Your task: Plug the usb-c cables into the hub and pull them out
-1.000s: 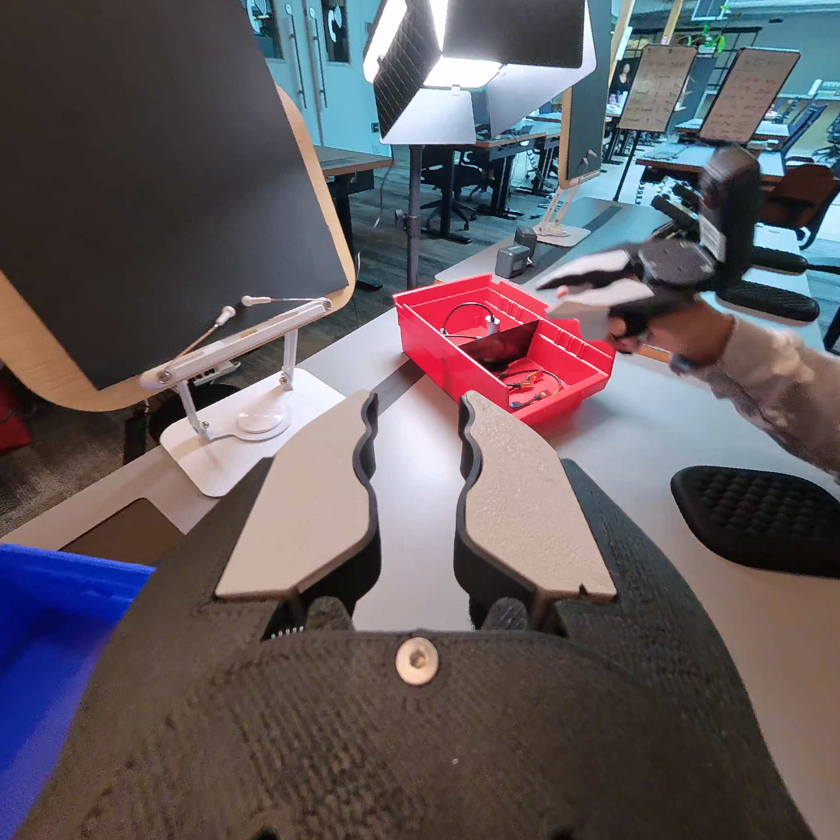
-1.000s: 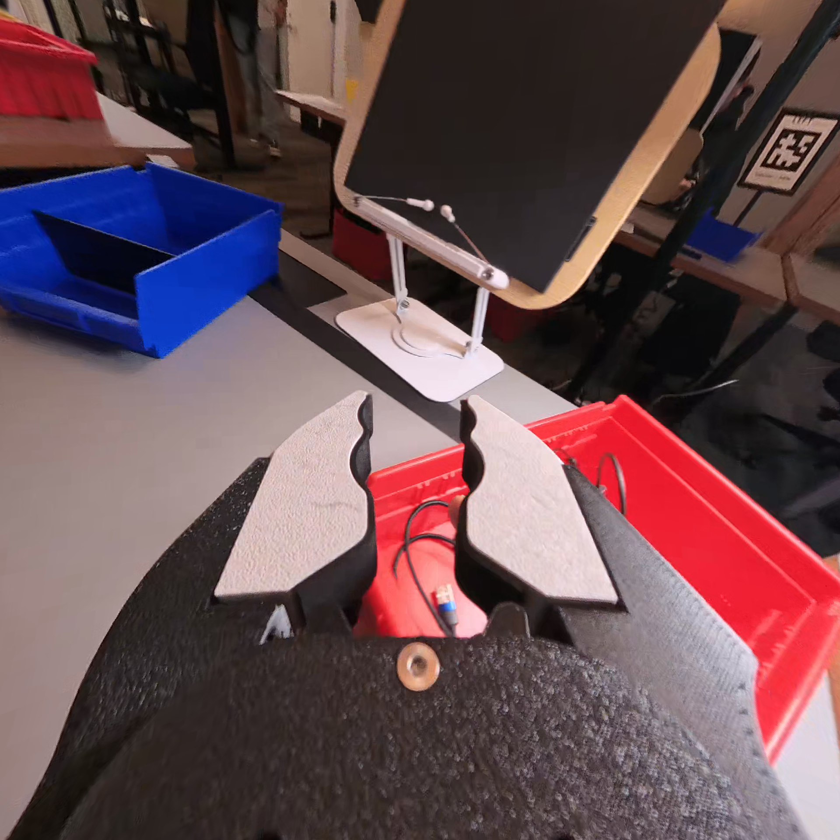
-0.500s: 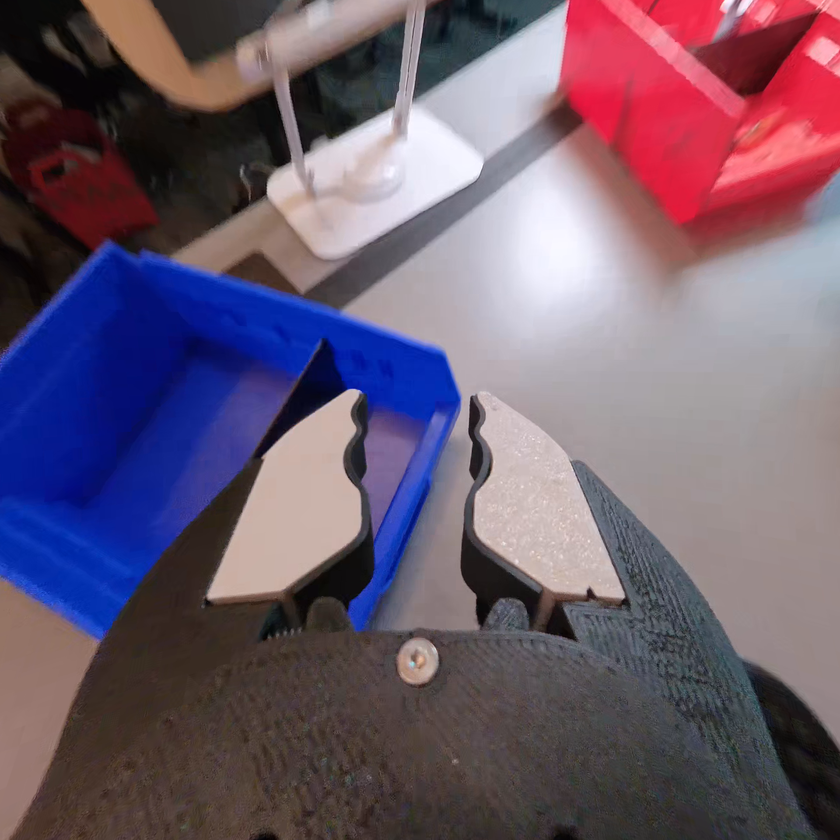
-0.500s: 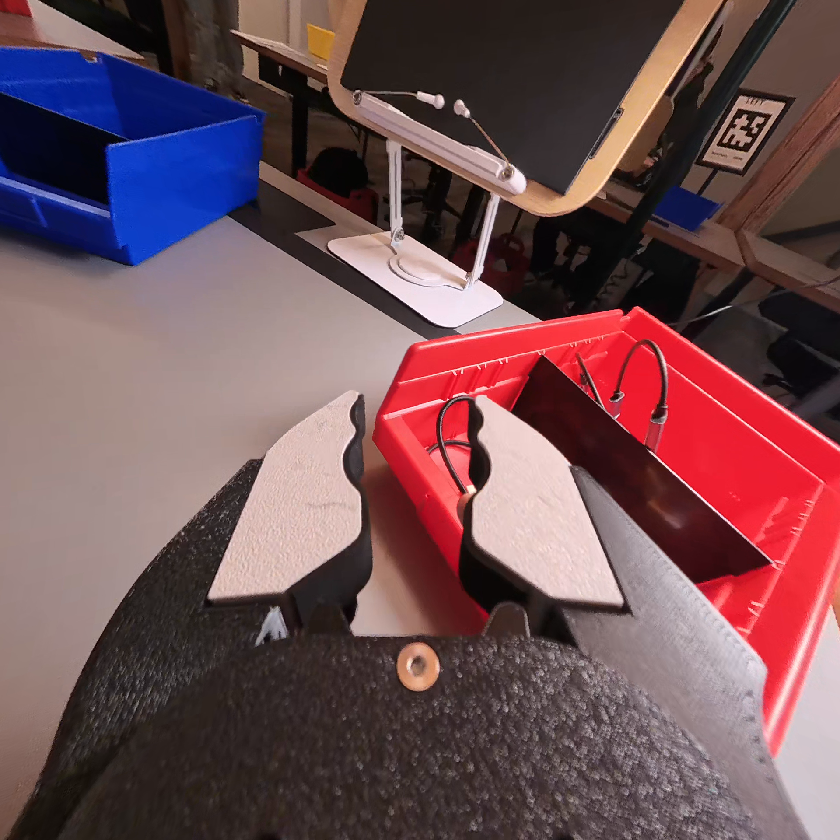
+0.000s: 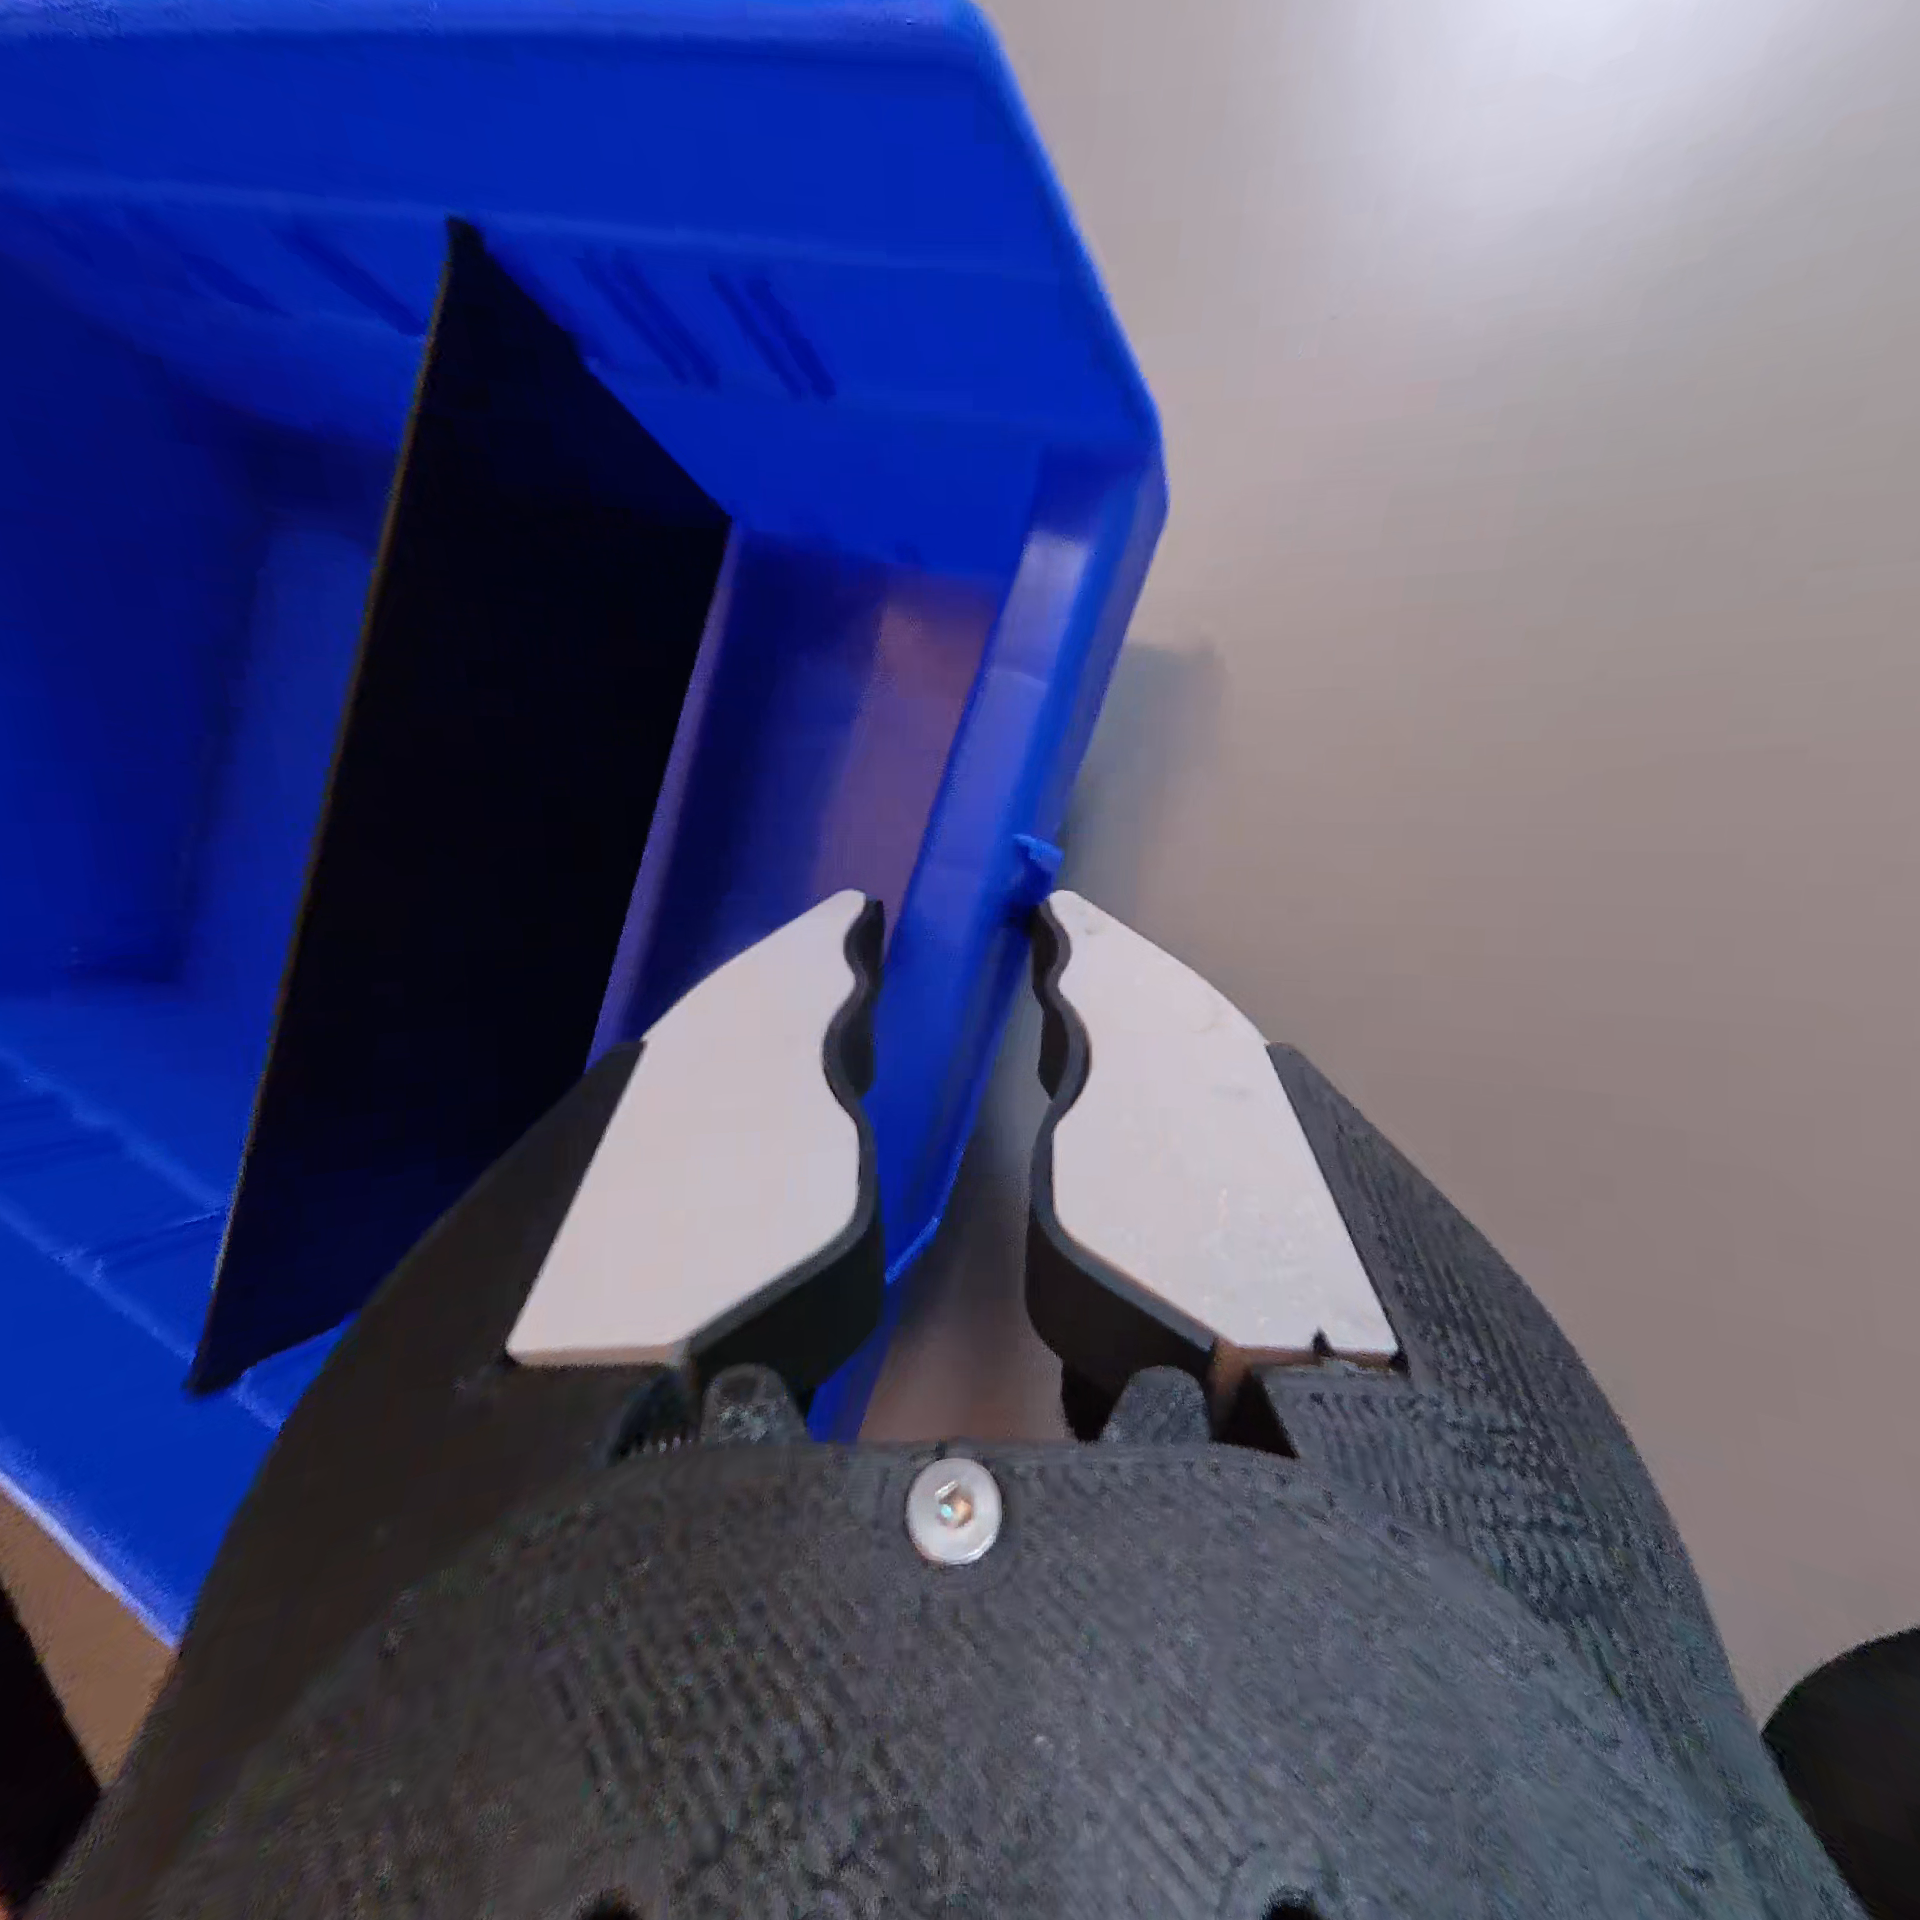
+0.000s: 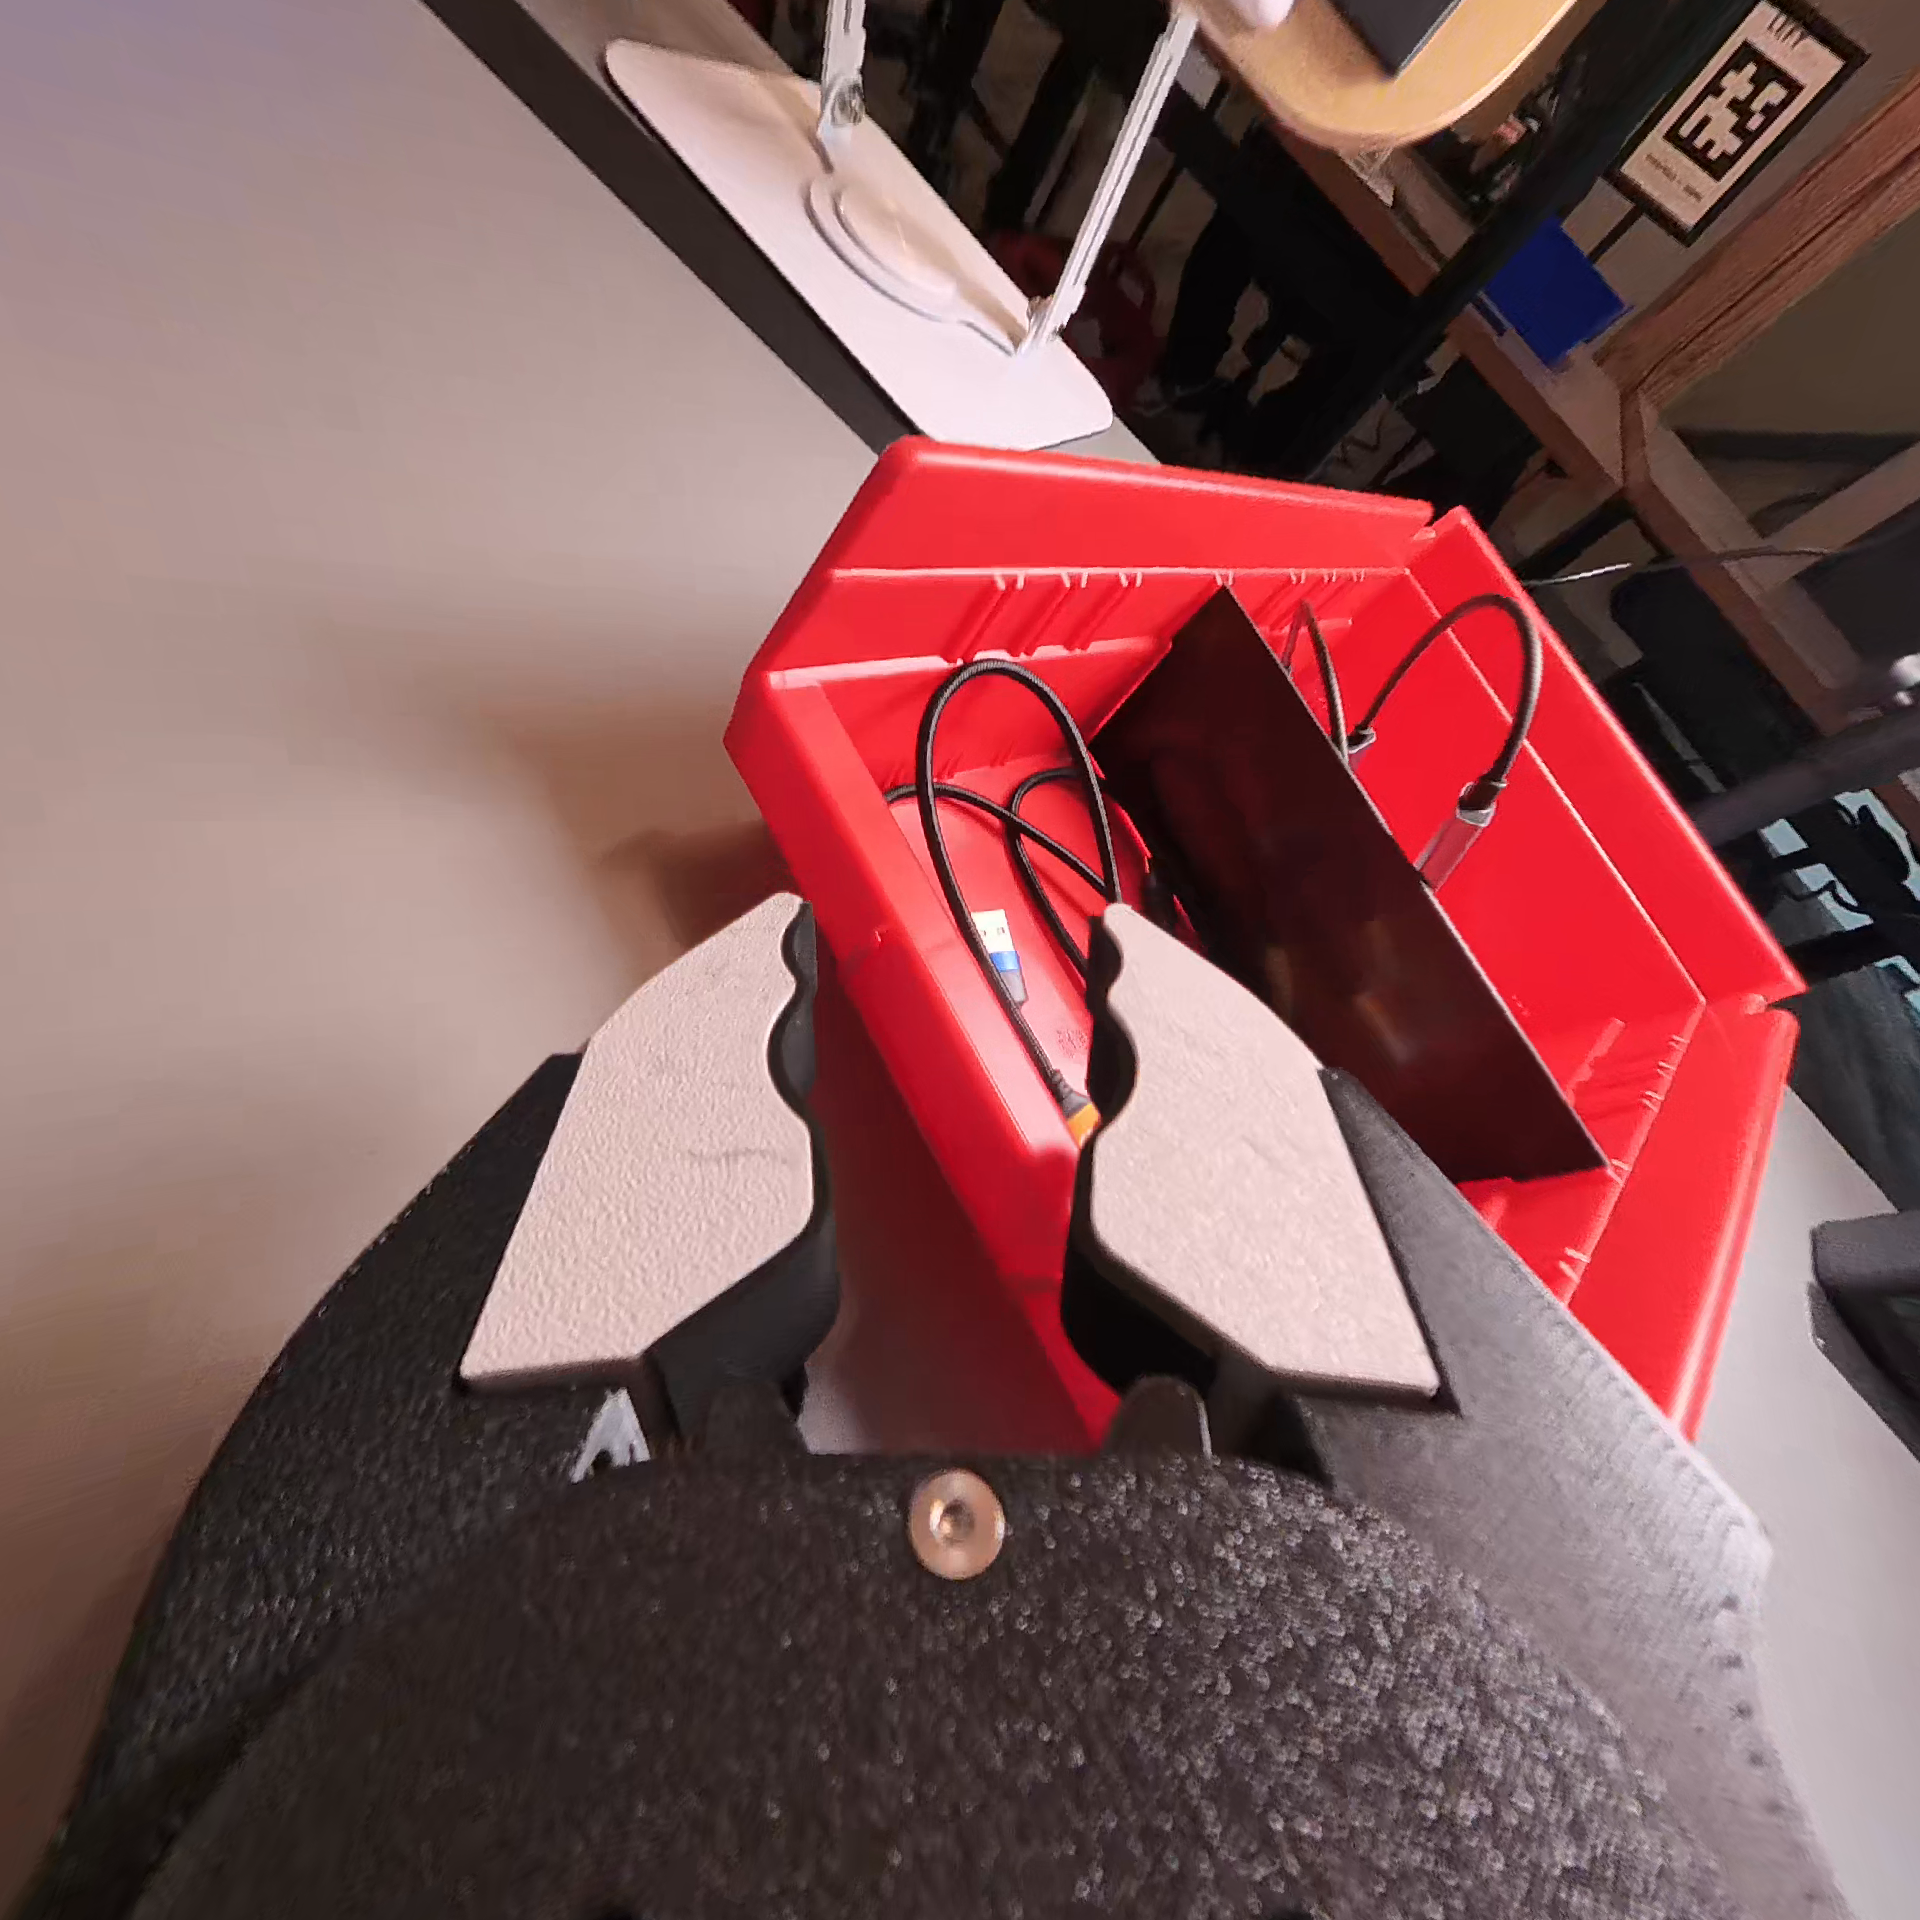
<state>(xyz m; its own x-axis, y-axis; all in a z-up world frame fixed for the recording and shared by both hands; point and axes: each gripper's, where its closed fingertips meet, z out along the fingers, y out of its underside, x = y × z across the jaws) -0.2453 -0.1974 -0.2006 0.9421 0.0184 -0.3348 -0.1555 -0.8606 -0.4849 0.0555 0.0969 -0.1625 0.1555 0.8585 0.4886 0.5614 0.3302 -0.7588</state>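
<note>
A red bin (image 6: 1091, 499) stands on the grey table, split by a black divider (image 6: 1330, 914). Its left part holds looped black cables (image 6: 997, 727) with a blue-tipped plug (image 6: 995, 940). Its right part holds a grey hub (image 6: 1455, 831) on a short looped cable. My right gripper (image 6: 951, 920) is open and straddles the bin's near left wall, one finger outside and one inside over the cables. My left gripper (image 5: 956, 914) is closed on the right wall of a blue bin (image 5: 1081, 520), which has a black divider (image 5: 488, 779) and looks empty.
The grey table (image 5: 1507, 416) lies to the right of the blue bin. A white stand base (image 6: 883, 239) sits at the table's far edge behind the red bin. A black padded thing (image 6: 1870, 1299) lies right of the red bin. Shelves and chairs are beyond.
My left gripper swung down to the blue bin and its fingers narrowed onto the right wall. My right gripper dropped closer to the red bin, opened wider and now straddles its wall.
</note>
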